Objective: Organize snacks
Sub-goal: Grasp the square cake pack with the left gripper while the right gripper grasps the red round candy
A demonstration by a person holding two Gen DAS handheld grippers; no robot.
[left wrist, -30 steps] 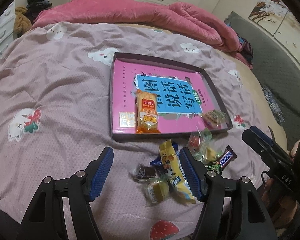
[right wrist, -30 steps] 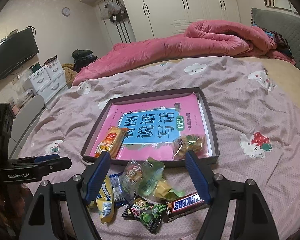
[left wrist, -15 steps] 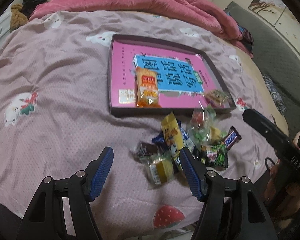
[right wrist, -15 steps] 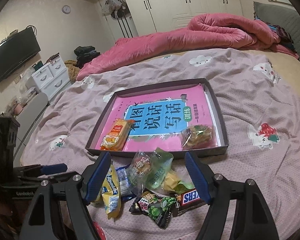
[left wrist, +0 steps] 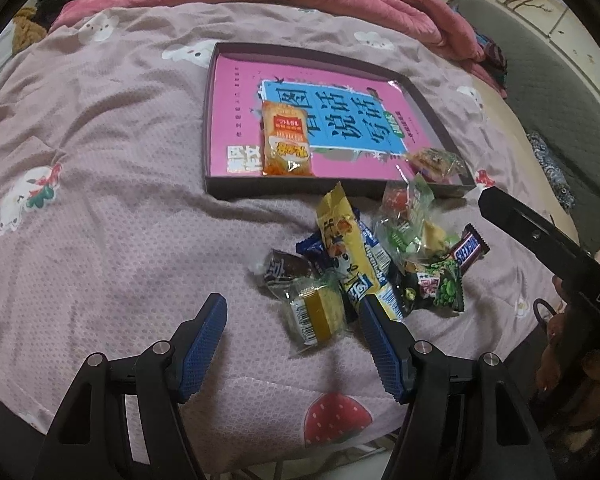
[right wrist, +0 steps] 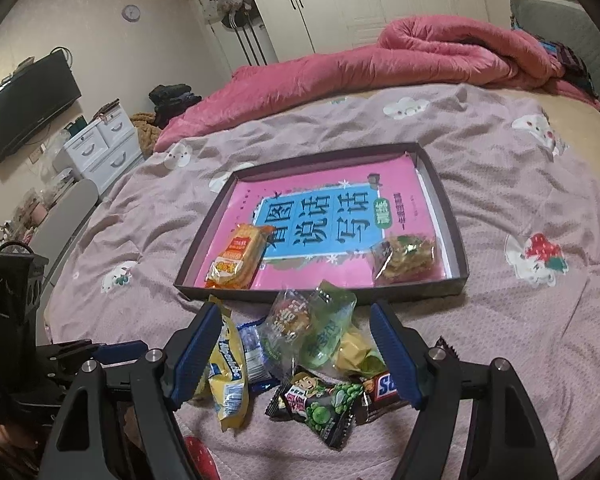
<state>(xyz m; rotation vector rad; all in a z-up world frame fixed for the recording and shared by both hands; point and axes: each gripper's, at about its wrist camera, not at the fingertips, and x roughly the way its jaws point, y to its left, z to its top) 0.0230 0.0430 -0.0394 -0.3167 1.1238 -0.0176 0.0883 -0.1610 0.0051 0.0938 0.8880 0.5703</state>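
Yellow-wrapped cake (left wrist: 320, 314) at the near edge of the snack pile on the bed lies just ahead of the empty, spread left claw (left wrist: 292, 344), nearer than the equally spread right claw (right wrist: 292, 352).

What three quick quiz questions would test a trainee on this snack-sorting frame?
1. True or false: the Snickers bar lies in the tray.
2. How many snacks are in the tray? A) none B) two C) five
3. Fill in: both the left gripper and the right gripper are ____.

Key:
1. False; it lies on the bedsheet with the loose pile.
2. B; the orange packet and the clear packet.
3. Open, with nothing between the fingers.
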